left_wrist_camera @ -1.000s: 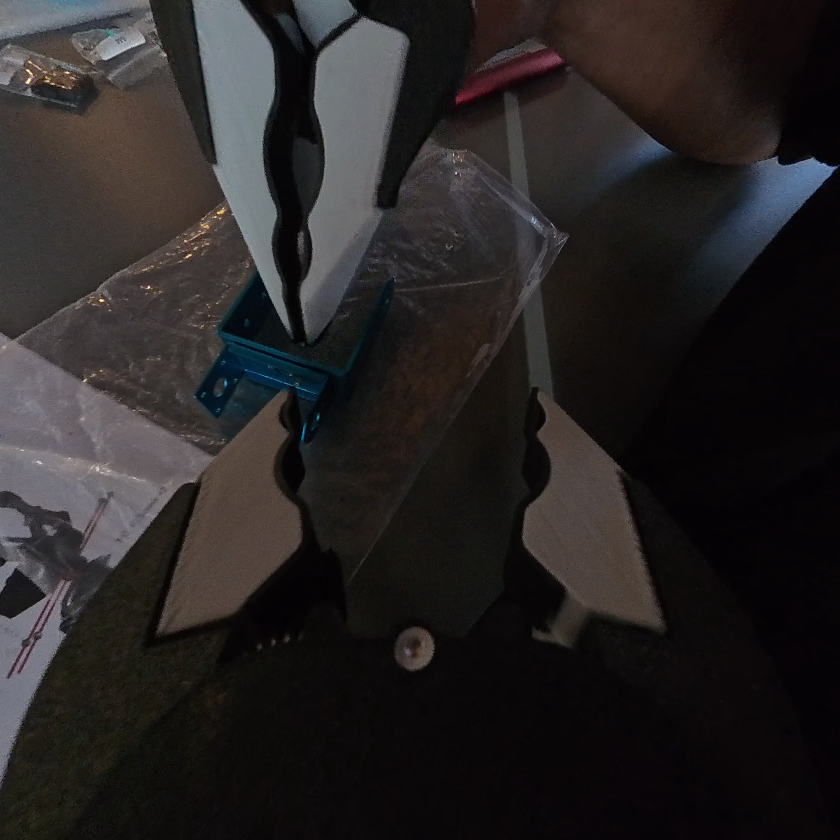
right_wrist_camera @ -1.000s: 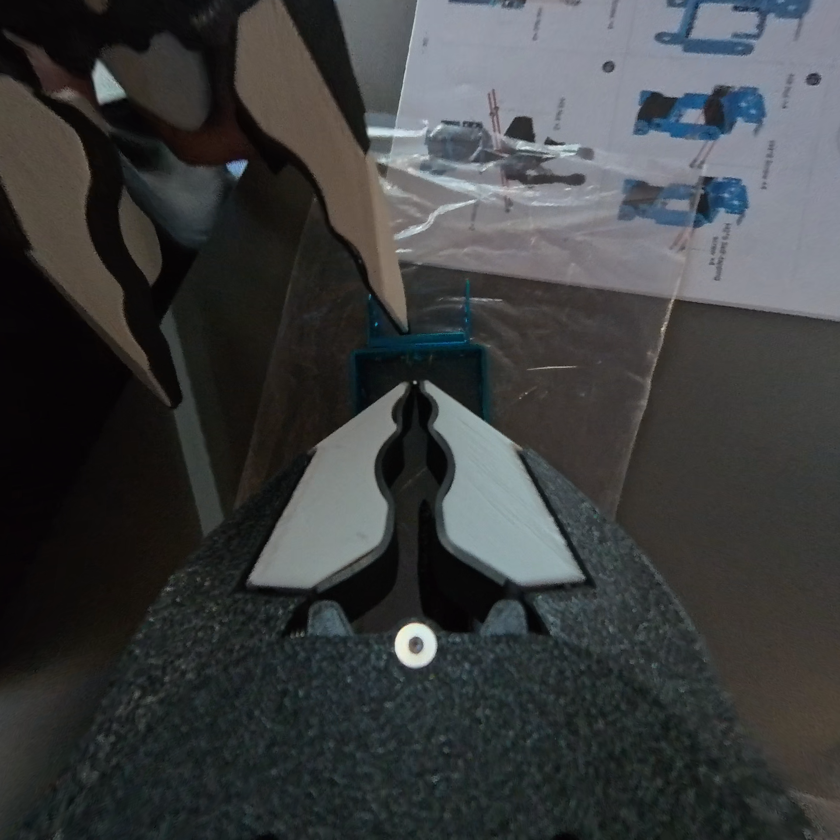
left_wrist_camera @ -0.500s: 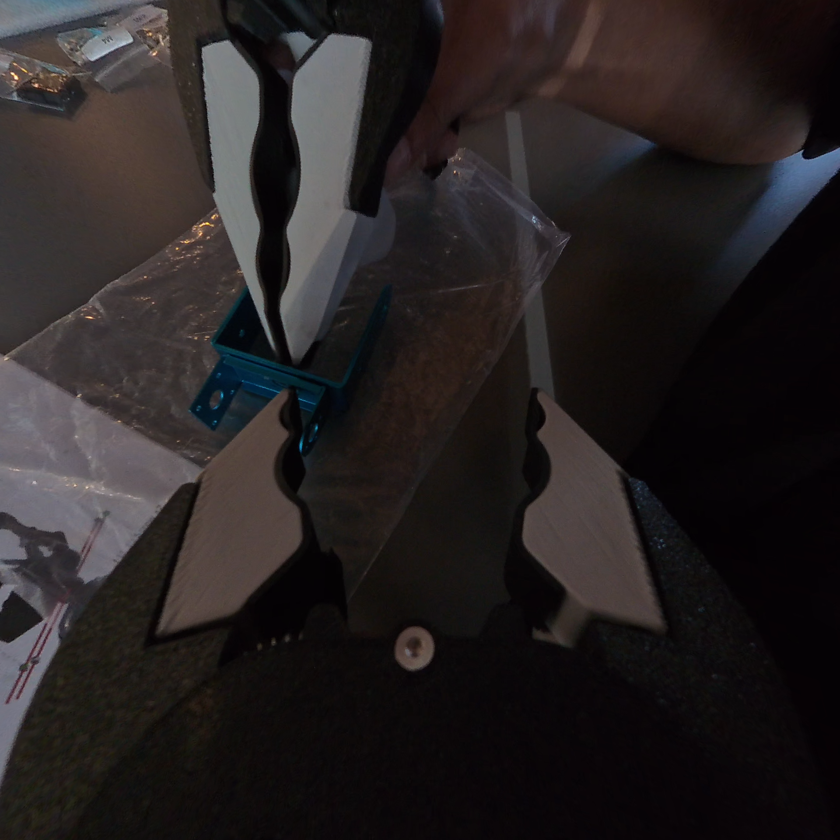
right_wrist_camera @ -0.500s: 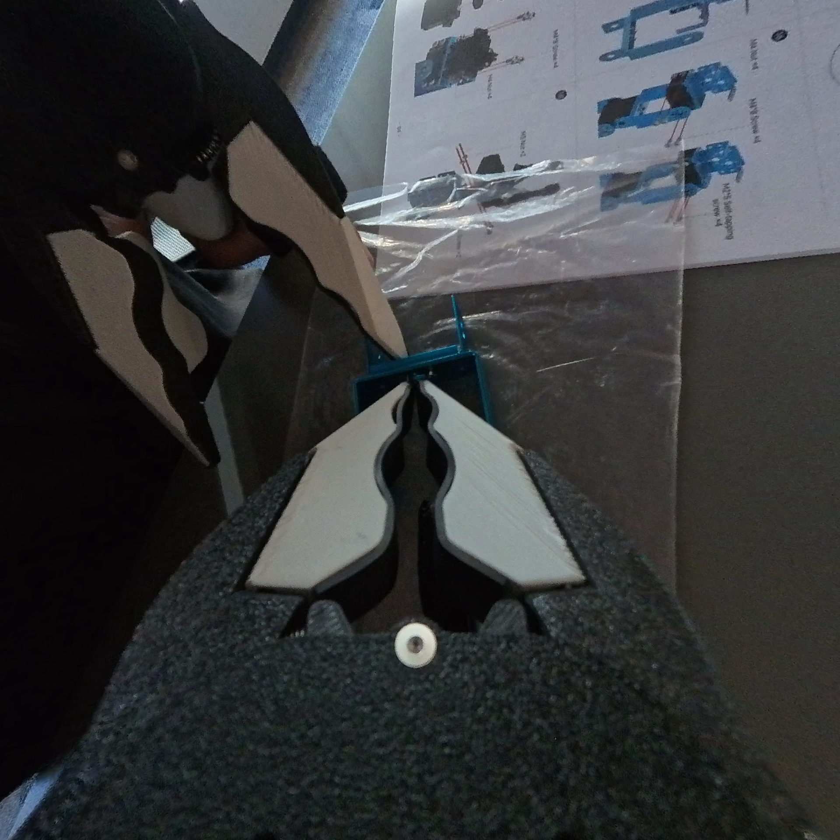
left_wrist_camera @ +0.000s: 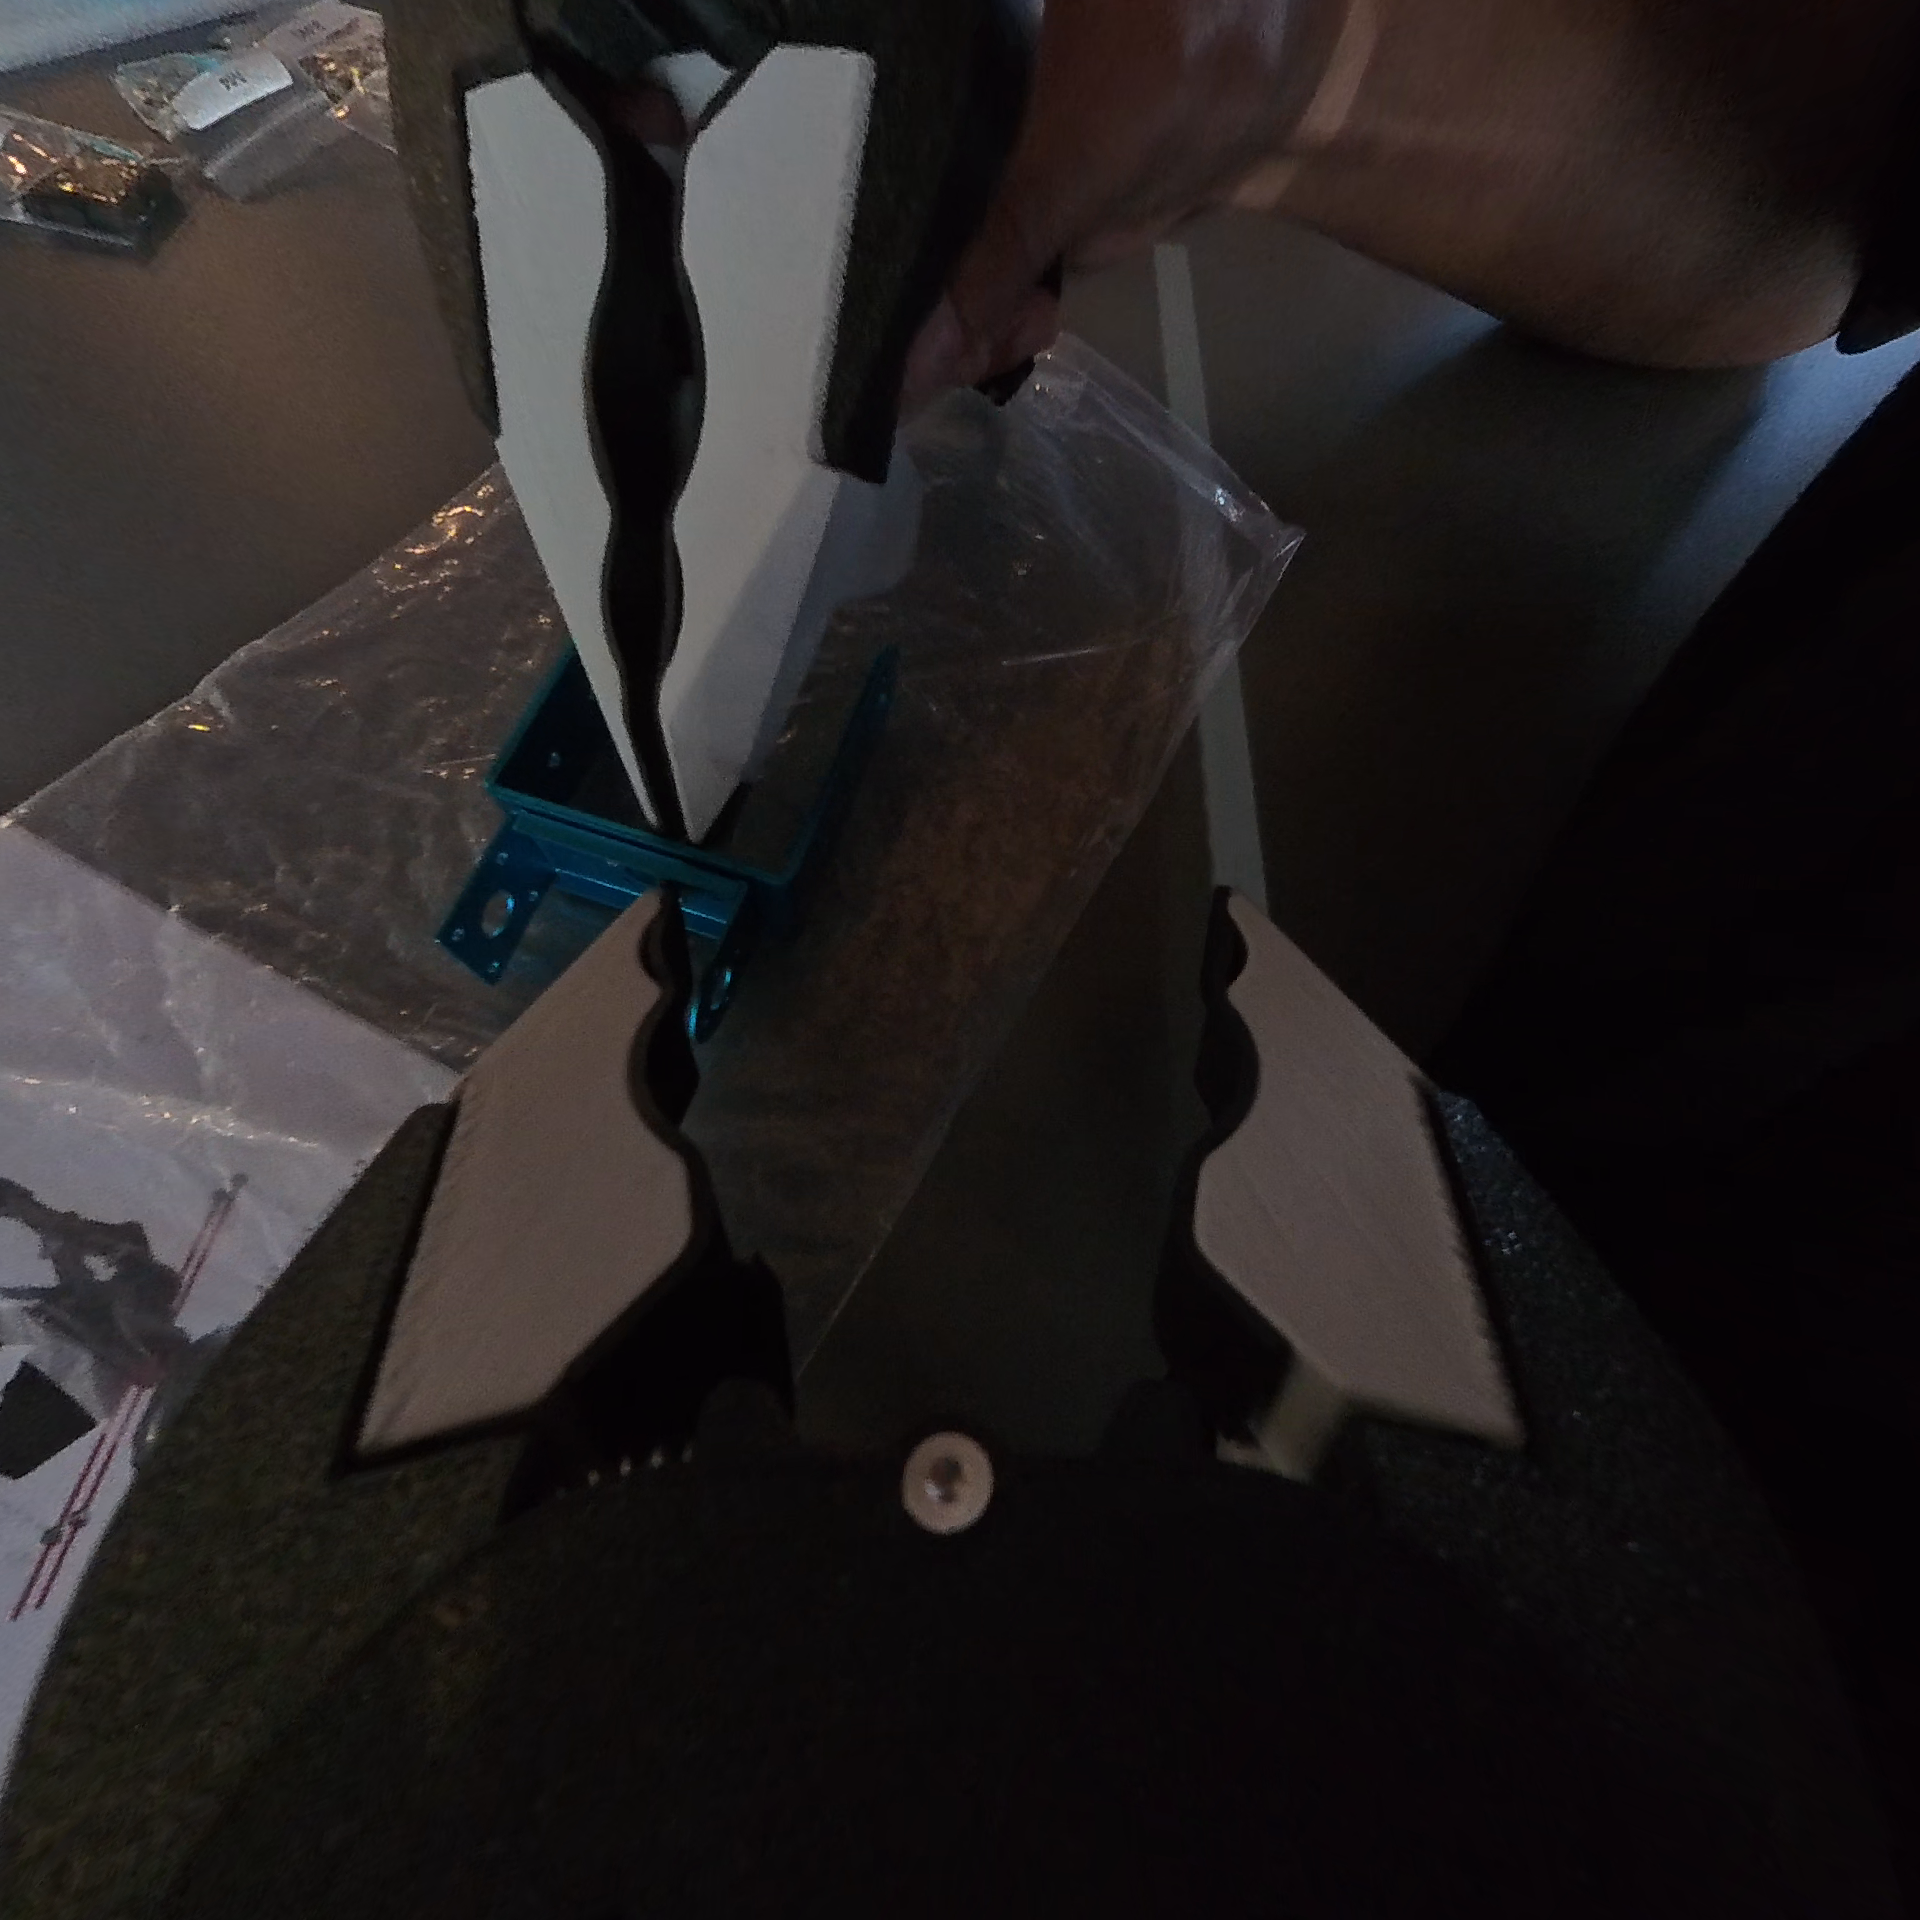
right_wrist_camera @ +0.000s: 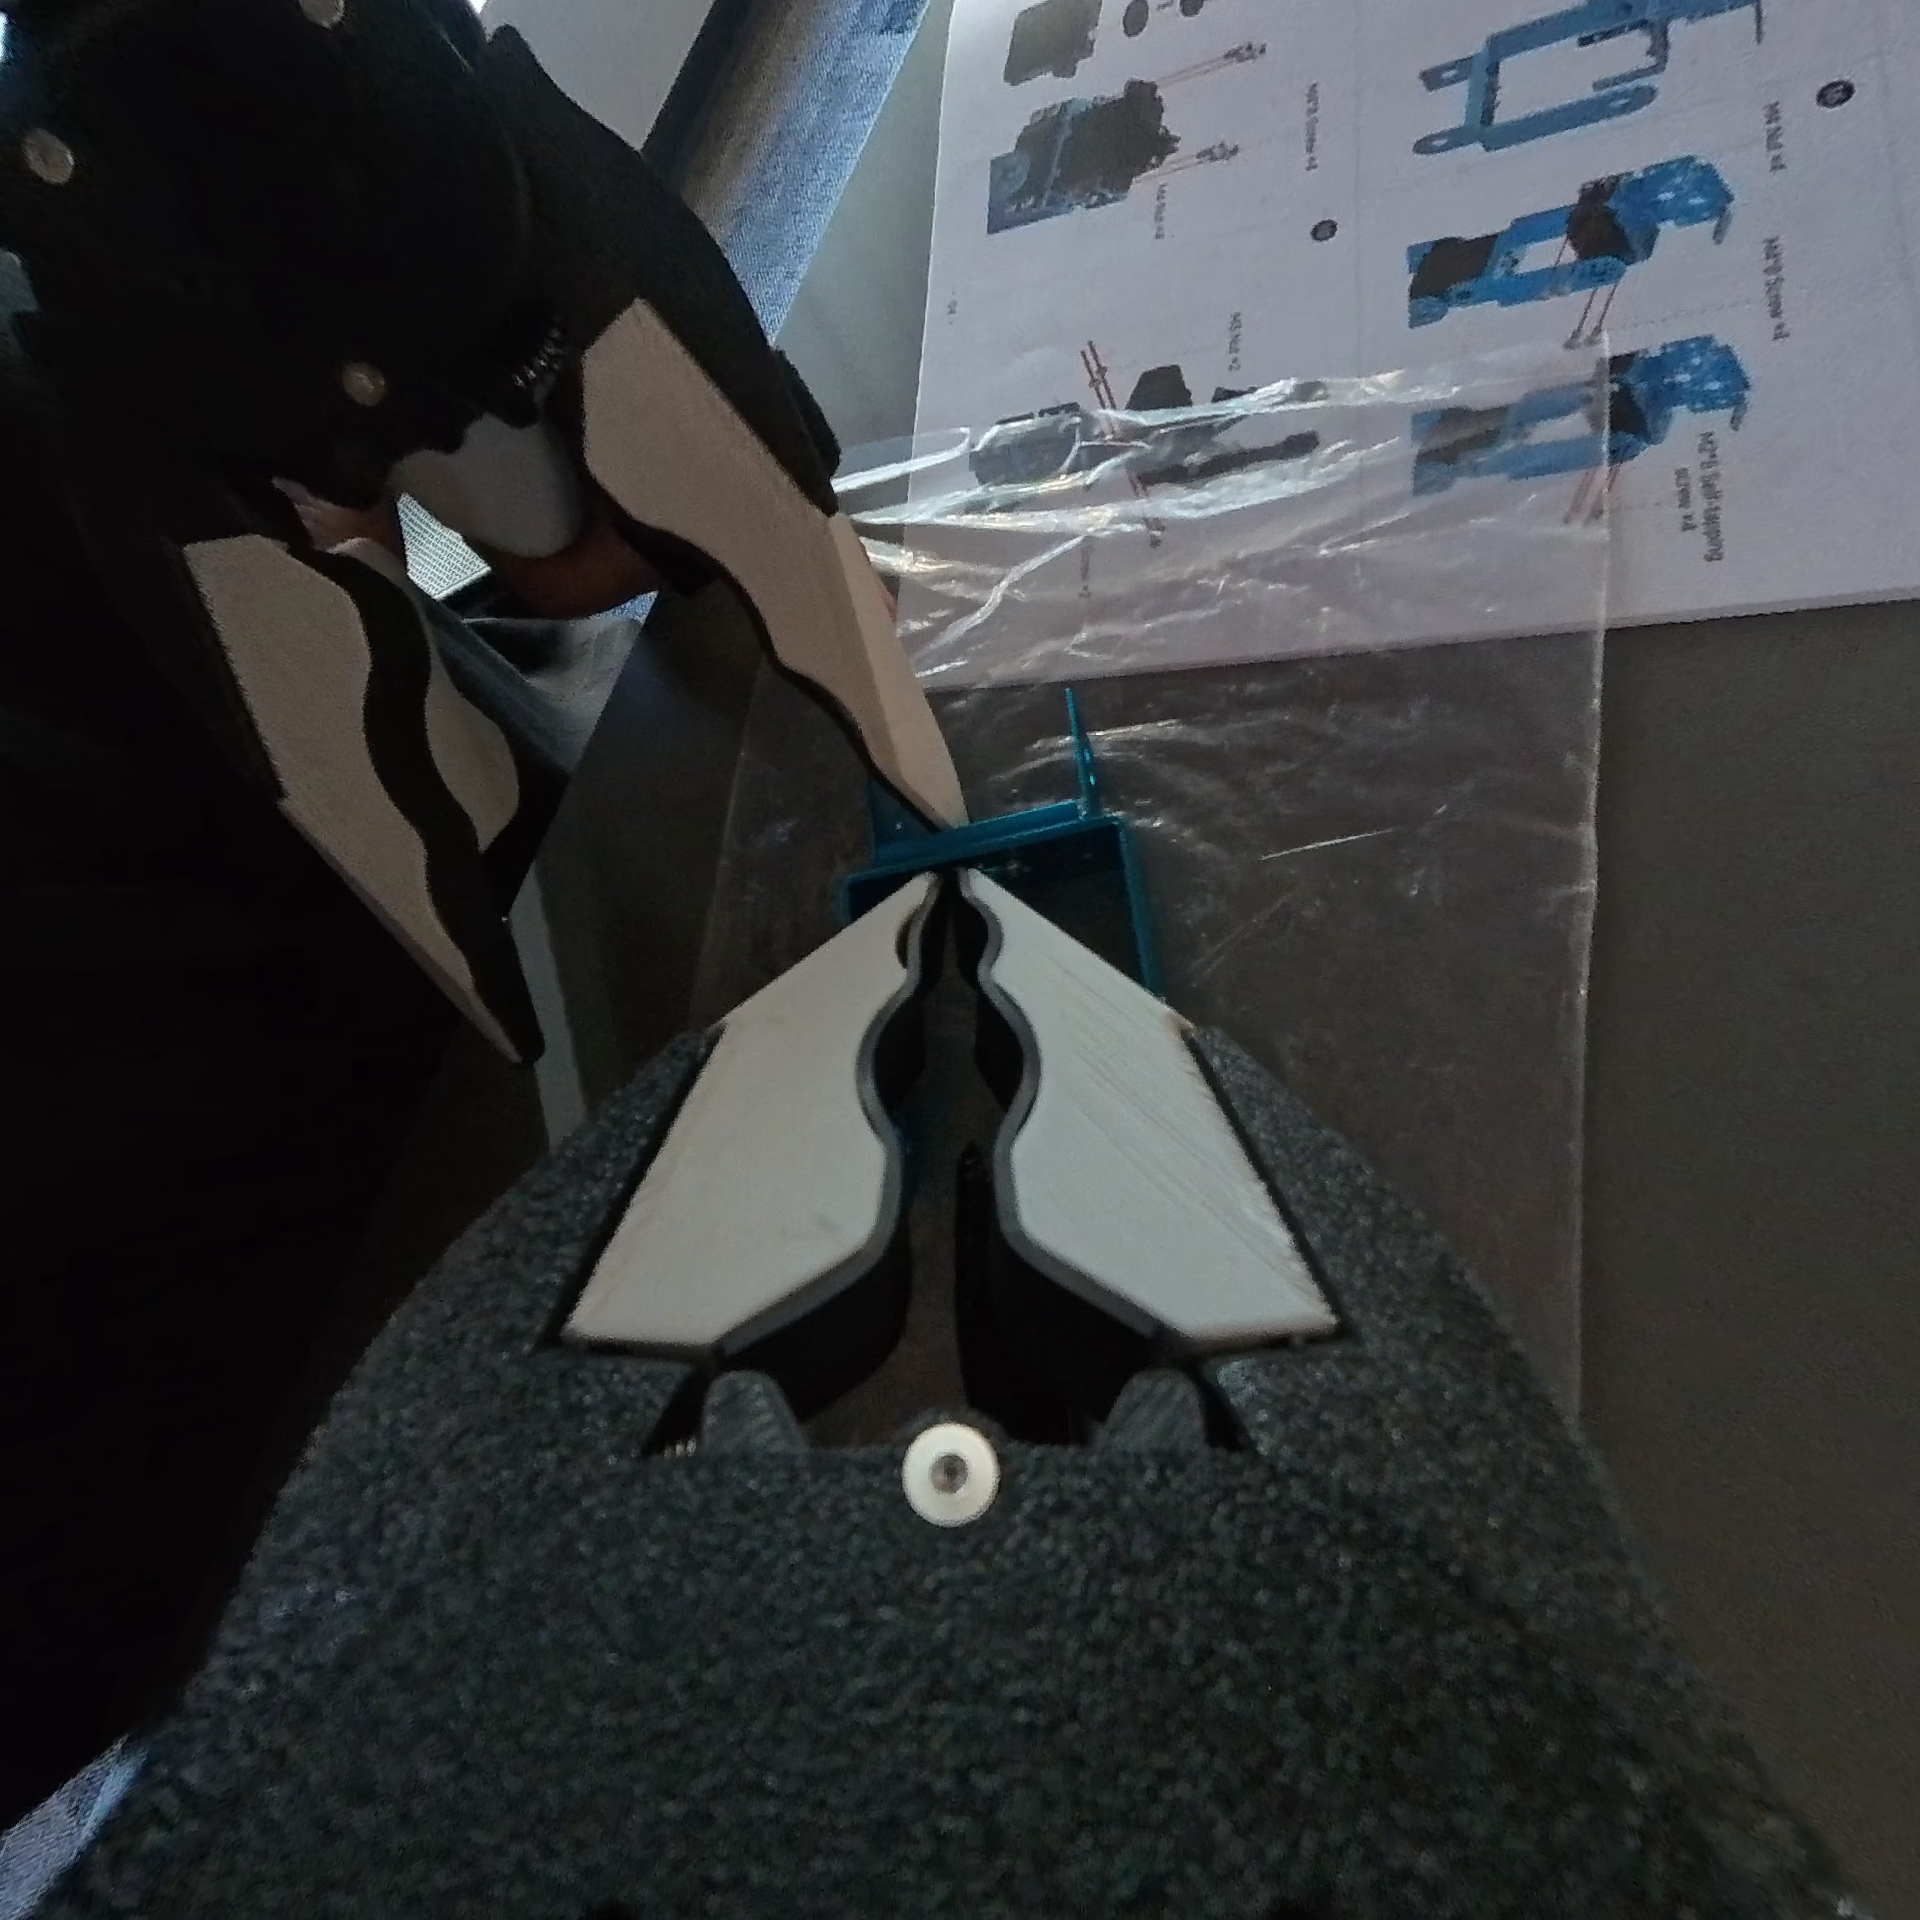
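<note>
Right gripper (right_wrist_camera: 943, 878): jaws closed tip to tip on the wall of the blue metal bracket (right_wrist_camera: 1049, 844); the grip is confirmed in the left wrist view (left_wrist_camera: 675, 826).

Left gripper (left_wrist_camera: 940, 925): jaws spread wide, nothing held; one fingertip (right_wrist_camera: 940, 800) is seen touching the bracket's far edge.

Bracket (left_wrist_camera: 644, 831): rested on a clear plastic bag (left_wrist_camera: 1039, 665) spread over the tabletop (right_wrist_camera: 1766, 935).

Printed instruction sheet (right_wrist_camera: 1351, 260): beyond the bracket, partly overlapped by the bag.

Small packets (left_wrist_camera: 156, 135): well apart from the bracket.
</note>
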